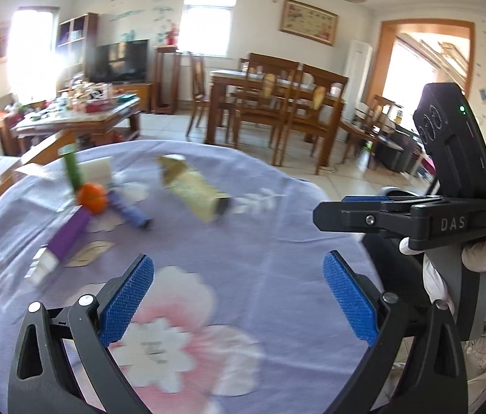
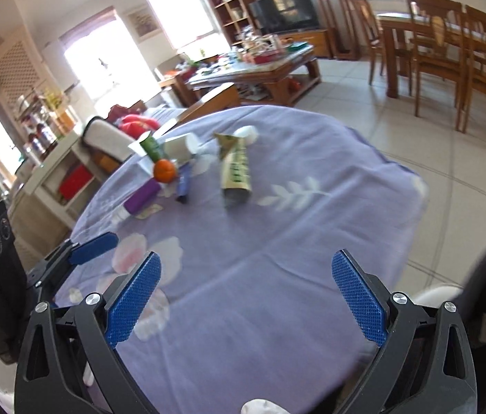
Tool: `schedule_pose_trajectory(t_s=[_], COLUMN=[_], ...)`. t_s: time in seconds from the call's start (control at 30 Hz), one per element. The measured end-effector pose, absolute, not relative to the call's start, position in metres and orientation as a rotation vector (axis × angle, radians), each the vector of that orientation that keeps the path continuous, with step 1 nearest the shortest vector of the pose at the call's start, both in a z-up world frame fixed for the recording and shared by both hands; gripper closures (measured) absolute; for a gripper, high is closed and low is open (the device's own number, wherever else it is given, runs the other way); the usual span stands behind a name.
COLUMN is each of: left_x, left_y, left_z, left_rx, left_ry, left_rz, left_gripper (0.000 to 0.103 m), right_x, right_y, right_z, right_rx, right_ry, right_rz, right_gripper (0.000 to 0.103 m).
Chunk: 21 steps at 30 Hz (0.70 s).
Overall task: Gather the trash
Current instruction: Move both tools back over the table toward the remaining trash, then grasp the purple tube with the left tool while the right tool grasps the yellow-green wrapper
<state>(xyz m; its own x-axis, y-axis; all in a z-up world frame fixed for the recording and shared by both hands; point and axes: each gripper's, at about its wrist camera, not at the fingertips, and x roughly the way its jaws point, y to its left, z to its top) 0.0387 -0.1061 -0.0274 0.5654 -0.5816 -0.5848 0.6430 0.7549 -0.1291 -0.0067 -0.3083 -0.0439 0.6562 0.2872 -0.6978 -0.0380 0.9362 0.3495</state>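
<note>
Little of the collecting looks done: both claws are empty and the trash lies ahead of them on the purple cloth (image 2: 277, 241). The left claw (image 1: 239, 296) stands wide open over bare cloth, nothing between its blue pads (image 1: 127, 298). The right claw (image 2: 246, 296) is spread just as wide, also holding nothing. Well ahead of both, slightly left, sits a cluster: a green tube (image 2: 151, 146), a white cup (image 2: 180, 146), an orange (image 2: 164, 169), a blue tube (image 2: 183, 184) and a purple tube (image 2: 141, 196), some touching. Just right of that lies a yellow-green carton (image 2: 236, 172), the nearest piece to the right claw. No bin or bag shows in either view, so I cannot tell whether anything has been collected already. Motion blur smears the items, labels are unreadable, and the white lump behind the carton is hard to identify.
</note>
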Motion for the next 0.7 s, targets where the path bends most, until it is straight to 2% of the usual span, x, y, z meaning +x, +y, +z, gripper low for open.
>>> schedule_pose_trajectory(t_s=[0.47,0.7], left_x=[0.139,0.175], left_y=[-0.004,-0.001], left_z=[-0.035,-0.052], left_rx=[0.109,0.176], left_ry=[0.743,0.852], left_rz=[-0.465,-0.494], left_gripper=[0.005,0.005], right_x=[0.098,0.137], right_y=[-0.264,-0.255], right_z=[-0.064,-0.08], right_rx=[0.268,0.224], right_ry=[0.834,0.874], right_rz=[0.224,0.207], right_gripper=[0.006,0.021])
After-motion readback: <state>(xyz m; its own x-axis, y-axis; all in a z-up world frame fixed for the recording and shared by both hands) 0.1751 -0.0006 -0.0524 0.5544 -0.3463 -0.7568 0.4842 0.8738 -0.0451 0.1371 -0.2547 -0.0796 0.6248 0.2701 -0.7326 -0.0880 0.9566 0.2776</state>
